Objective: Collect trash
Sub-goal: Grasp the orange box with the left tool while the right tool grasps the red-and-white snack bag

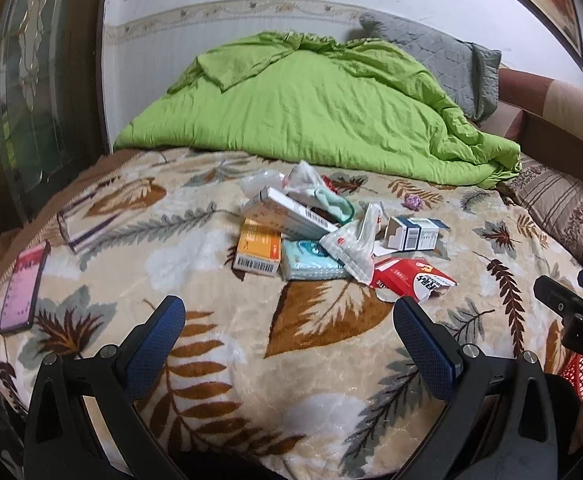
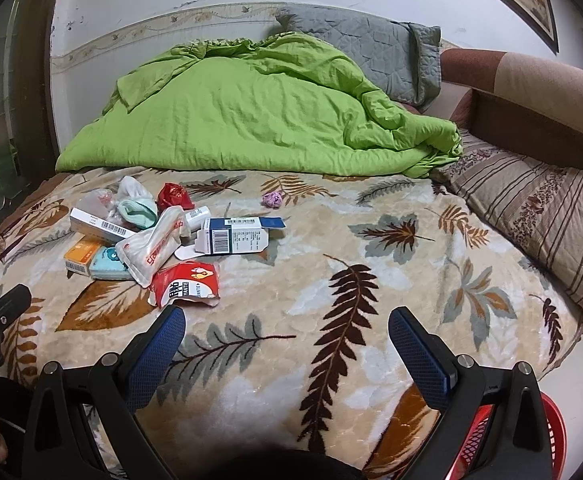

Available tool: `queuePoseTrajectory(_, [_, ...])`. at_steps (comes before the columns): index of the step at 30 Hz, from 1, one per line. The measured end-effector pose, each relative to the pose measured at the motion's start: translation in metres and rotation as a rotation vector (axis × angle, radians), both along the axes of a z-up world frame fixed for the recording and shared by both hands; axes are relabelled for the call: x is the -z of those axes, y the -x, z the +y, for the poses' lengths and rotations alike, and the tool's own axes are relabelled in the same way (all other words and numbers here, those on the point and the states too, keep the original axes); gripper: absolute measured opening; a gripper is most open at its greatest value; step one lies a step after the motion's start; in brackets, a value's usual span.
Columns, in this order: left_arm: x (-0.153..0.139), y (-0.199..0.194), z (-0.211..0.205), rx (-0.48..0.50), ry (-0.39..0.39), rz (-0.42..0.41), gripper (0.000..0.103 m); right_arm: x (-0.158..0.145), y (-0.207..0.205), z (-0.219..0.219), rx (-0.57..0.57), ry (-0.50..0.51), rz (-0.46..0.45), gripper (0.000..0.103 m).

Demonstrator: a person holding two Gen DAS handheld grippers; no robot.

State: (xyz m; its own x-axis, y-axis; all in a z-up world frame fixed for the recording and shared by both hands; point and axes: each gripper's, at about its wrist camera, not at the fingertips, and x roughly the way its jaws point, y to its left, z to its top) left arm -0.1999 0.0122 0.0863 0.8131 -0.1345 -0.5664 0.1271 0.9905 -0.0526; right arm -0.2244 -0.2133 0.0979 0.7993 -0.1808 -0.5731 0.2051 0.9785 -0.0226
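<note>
On the leaf-patterned blanket (image 1: 219, 360), a heap of trash (image 1: 323, 236) is seen: an orange box (image 1: 257, 254), a blue-and-white box (image 2: 235, 236) and a torn red packet (image 2: 185, 282) just beside it. Both the left gripper (image 1: 289, 320) and right gripper (image 2: 287, 330) are held spread wide and empty above the blanket, short of the heap. A red basket (image 2: 551, 432) is glimpsed by the bed's near edge

Trash pile (image 1: 323, 236) lies on the blanket (image 1: 219, 360), quilt (image 1: 311, 108) behind, phone (image 1: 23, 288) left.
</note>
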Motion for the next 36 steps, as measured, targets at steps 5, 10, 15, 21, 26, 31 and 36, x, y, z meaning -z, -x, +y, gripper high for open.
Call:
queuePoseTrajectory(5, [0.005, -0.015, 0.006, -0.002, 0.025, 0.093, 0.103, 0.003, -0.009, 0.000, -0.049, -0.041, 0.044, 0.096])
queuePoseTrajectory(10, [0.005, -0.044, 0.015, 0.014, 0.074, 0.180, 0.095, 0.013, -0.036, -0.004, -0.177, -0.245, 0.133, 0.089])
queuePoseTrajectory(15, [0.013, -0.097, 0.027, 0.038, 0.129, 0.325, 0.071, 0.032, -0.068, -0.007, -0.237, -0.521, 0.212, 0.079])
queuePoseTrajectory(21, [0.024, -0.144, 0.037, 0.018, 0.172, 0.378, 0.070, 0.058, -0.101, -0.013, -0.192, -0.742, 0.263, 0.073])
queuePoseTrajectory(26, [0.044, -0.177, 0.036, 0.018, 0.177, 0.440, 0.058, 0.072, -0.122, -0.006, -0.177, -0.792, 0.298, 0.064])
queuePoseTrajectory(31, [0.058, -0.204, 0.031, 0.014, 0.161, 0.461, 0.055, 0.083, -0.142, -0.004, -0.175, -0.794, 0.301, 0.034])
queuePoseTrajectory(36, [0.065, -0.222, 0.021, 0.007, 0.124, 0.457, 0.055, 0.083, -0.146, -0.005, -0.192, -0.748, 0.250, 0.011])
